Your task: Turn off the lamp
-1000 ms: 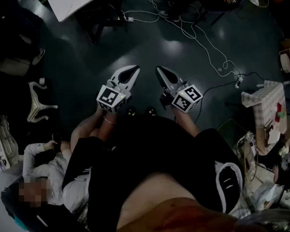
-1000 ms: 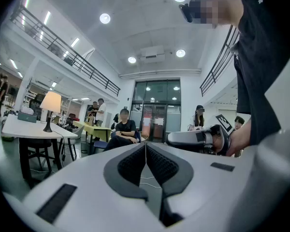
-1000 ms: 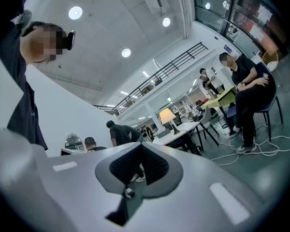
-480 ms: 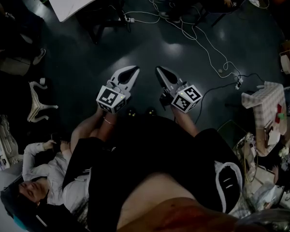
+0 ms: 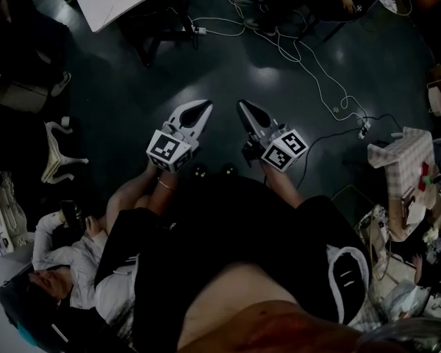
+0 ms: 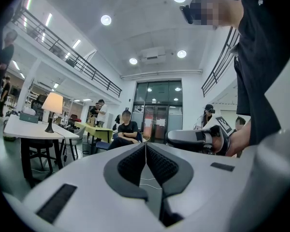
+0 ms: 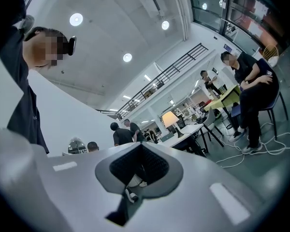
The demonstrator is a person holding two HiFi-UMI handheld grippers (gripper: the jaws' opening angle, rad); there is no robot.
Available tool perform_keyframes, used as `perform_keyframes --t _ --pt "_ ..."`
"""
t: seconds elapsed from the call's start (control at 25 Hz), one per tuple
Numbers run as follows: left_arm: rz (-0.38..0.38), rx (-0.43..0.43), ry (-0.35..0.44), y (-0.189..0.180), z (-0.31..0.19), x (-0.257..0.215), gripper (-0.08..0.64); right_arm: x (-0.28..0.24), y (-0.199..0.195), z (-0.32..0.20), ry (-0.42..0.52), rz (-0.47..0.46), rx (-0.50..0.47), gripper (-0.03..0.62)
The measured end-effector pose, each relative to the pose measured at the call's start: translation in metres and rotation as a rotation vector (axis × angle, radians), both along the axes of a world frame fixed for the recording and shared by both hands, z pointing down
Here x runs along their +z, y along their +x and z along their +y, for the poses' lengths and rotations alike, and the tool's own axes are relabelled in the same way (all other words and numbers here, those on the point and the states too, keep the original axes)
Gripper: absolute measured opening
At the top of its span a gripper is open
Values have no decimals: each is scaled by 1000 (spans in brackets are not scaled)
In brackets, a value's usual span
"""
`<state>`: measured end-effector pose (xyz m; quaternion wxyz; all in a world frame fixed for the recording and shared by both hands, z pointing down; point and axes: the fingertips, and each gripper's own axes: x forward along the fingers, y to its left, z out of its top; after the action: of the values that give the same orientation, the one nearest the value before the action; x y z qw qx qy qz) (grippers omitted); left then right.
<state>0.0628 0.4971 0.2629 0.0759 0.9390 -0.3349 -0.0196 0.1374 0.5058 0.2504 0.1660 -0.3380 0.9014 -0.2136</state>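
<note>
The lamp (image 6: 52,104) has a glowing cream shade on a dark stem. It stands on a white table (image 6: 36,130) far off at the left of the left gripper view. In the right gripper view the same lamp (image 7: 170,119) glows on its table (image 7: 191,131), well beyond the jaws. My left gripper (image 5: 203,107) and right gripper (image 5: 244,108) are held side by side above the dark floor, close to my body. The left gripper (image 6: 146,147) has its pads pressed together on nothing. The right gripper (image 7: 141,147) is shut and empty too.
White cables (image 5: 309,59) trail over the floor ahead. A person (image 5: 66,259) sits low at my left, and another person (image 6: 128,131) sits ahead. A cloth-covered stand (image 5: 406,157) and clutter fill the right side. A person on a chair (image 7: 251,88) sits right of the lamp table.
Both grippers stay where they were. The person at my lower left has lifted a forearm with a dark object in the hand.
</note>
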Motion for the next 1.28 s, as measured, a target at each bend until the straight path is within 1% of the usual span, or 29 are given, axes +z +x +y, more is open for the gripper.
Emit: perform_keyframes --t 0.28,0.48,0.64,0.76,1.0,1.12,1.28 --pt "-19 -23 -4 11 -3 2 11 0 10 -3 12 -12 -22 2" --pt "-24 -35 17 21 -3 3 11 2 19 -3 21 -5 -44 1" --pt "-34 -67 -6 34 2 5 11 6 34 3 18 -7 -56 2" --pt "-27 -73 0 42 7 4 11 8 43 6 18 -8 -55 2" --pt "-28 -93 1 38 4 5 11 10 41 4 15 -9 -70 2" --pt "-27 -104 -13 36 2 9 11 12 39 1 8 -9 -79 2" --pt "-21 -95 -5 34 -3 14 11 13 36 -7 7 -4 -83 2"
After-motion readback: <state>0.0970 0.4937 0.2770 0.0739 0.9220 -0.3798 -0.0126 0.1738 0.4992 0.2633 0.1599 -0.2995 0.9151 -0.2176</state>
